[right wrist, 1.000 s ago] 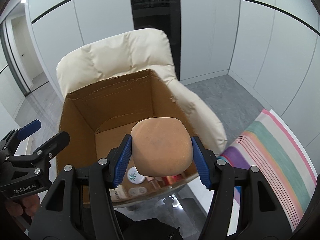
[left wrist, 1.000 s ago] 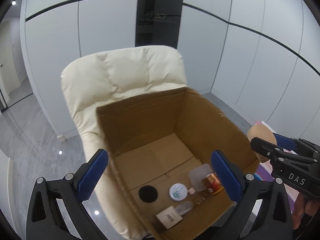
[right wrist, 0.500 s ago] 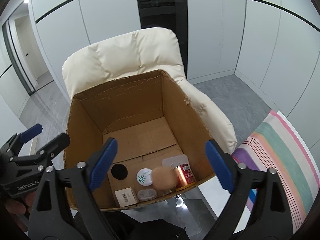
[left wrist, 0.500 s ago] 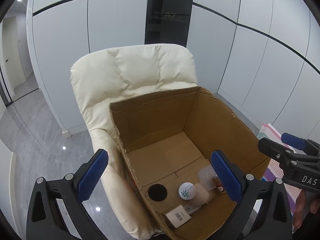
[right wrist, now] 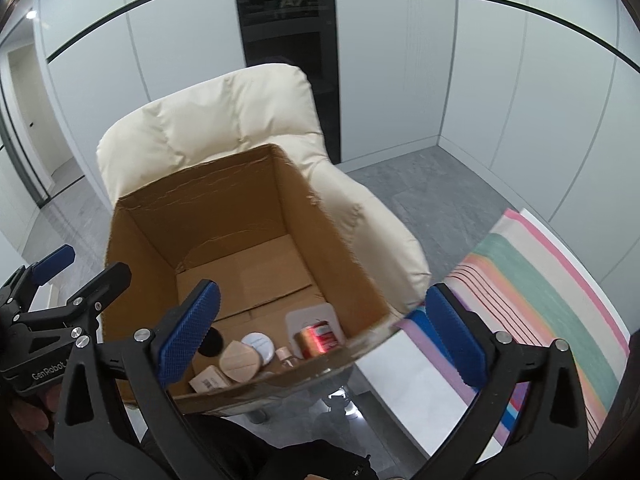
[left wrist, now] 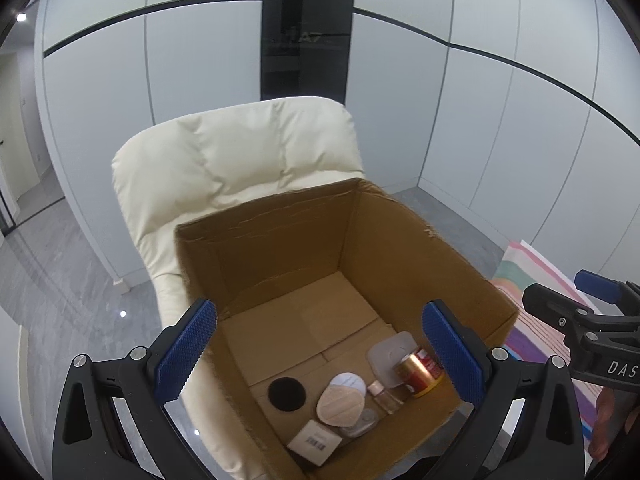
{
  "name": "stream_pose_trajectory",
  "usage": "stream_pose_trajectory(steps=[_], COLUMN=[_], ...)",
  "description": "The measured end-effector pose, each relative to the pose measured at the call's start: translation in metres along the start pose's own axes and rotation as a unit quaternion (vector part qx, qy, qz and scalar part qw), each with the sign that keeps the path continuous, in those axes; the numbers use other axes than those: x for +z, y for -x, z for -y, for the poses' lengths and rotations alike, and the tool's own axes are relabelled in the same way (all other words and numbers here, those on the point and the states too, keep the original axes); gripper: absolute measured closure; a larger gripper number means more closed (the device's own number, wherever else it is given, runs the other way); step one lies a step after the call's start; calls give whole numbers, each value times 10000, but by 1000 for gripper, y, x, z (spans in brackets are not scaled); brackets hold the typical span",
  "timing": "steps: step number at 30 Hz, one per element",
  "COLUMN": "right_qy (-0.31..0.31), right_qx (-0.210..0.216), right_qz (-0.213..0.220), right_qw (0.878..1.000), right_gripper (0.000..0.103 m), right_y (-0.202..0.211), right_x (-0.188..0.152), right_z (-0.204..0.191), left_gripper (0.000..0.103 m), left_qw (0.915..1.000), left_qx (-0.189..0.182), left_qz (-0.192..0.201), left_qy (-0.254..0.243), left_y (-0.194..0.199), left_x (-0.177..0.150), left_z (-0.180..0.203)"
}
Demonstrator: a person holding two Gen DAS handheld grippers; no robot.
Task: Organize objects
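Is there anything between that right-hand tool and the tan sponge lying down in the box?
Nothing visible. The right tool, its jaws opening with nothing between them, looks down into the open cardboard box; the tan sponge lies uncovered among other small items.

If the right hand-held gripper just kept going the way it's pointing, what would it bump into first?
Probably the near rim of the cardboard box, or the red can inside it. The right hand-held gripper is opening, nothing between its jaws. Depth is hard to judge.

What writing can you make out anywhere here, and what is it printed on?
"A7": on the dark panel behind the chair.
"DAS": on the right gripper's black body.
"GenRobot": on the left gripper's black body.
Barcode label on the small white box: too small to read.
Red can: print blurred.
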State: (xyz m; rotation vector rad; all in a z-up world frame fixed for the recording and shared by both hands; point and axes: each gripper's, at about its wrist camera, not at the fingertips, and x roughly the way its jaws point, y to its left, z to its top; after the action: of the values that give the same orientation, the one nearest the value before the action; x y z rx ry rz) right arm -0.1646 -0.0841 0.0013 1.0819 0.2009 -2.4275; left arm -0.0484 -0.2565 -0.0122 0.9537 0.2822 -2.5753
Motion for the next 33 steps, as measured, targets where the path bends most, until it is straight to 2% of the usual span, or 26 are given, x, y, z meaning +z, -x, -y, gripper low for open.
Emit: stream_pose_trajectory(steps=[22, 25, 33], right_qy=[-741, -843, -1287], right_qx=[-867, -1004, -1286], right_qz=[147, 164, 145], right_qw=[9934, 9912, 9832], right_gripper=[0, 0, 0], right_y=[40, 47, 70], right_x=[-22, -27, -42], right_z=[96, 108, 142], left_gripper=[0, 0, 0], left_qw=[9959, 9945, 9901], left_qx=[-648, -820, -1006], left_qz=[-101, -118, -69], left_qy=[-618, -644, -981], left_y=[-7, -3, 9], left_x=[-3, -4, -10], left_z=[96, 109, 146])
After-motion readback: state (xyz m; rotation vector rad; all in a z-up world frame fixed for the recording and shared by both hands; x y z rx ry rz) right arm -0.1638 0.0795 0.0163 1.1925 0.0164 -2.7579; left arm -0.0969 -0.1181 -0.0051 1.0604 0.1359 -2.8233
